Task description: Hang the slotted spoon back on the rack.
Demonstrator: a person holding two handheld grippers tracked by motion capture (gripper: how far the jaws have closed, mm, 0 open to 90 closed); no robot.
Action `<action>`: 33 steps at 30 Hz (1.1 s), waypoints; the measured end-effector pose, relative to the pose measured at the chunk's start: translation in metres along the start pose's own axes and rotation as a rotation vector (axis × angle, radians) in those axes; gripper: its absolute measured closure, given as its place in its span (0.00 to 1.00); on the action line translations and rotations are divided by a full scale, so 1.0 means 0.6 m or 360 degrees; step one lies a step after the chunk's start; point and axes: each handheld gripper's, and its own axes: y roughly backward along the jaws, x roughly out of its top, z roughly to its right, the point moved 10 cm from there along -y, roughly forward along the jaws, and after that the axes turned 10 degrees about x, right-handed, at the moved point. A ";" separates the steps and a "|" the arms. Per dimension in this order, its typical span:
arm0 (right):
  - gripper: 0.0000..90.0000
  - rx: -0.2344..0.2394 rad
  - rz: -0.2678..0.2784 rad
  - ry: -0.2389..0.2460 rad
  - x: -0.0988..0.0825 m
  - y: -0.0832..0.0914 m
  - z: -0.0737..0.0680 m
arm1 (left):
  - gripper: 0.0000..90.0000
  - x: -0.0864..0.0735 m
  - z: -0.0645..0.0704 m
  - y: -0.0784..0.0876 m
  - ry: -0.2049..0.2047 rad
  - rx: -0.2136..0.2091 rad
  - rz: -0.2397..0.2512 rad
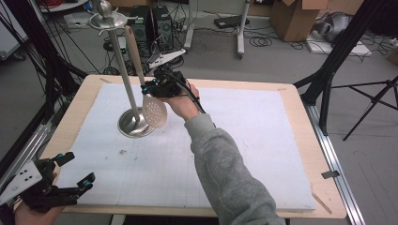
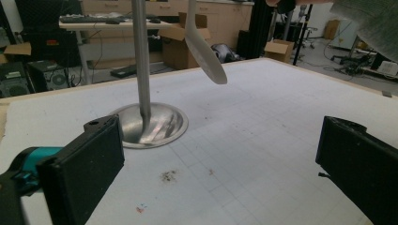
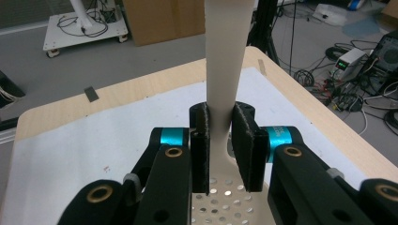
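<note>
A cream perforated skimmer (image 1: 155,112) hangs head down beside the steel utensil stand (image 1: 135,124). Its long handle rises to the stand's hook ring (image 1: 109,19); I cannot tell whether it rests on a hook. My right gripper (image 1: 149,87) is shut on the handle just above the head, and in the right gripper view the pads (image 3: 244,140) press the skimmer's handle (image 3: 225,61) from both sides. My left gripper (image 1: 76,168) stands open at the table's near left corner with nothing between its jaws. From there the stand (image 2: 150,124) and the skimmer's head (image 2: 206,58) show farther off.
A white gridded mat (image 1: 244,154) covers the wooden table (image 1: 305,140). A black frame (image 1: 33,56) stands at the left and tripod legs (image 1: 338,56) at the right. Boxes, cables and computers lie on the floor beyond the far edge.
</note>
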 end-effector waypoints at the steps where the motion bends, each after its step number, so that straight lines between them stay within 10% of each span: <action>1: 0.85 0.0002 0.0004 -0.0004 0.000 0.000 0.000 | 0.02 0.000 -0.001 0.001 0.0002 0.0004 0.0002; 19: 0.20 -0.0016 0.0101 -0.0016 -0.037 0.071 -0.003 | 0.02 0.006 -0.007 -0.019 0.0010 -0.0005 0.0015; 33: 0.16 -0.0052 0.0105 -0.0074 -0.112 0.138 0.012 | 0.02 0.015 -0.013 -0.051 0.0015 -0.0039 0.0025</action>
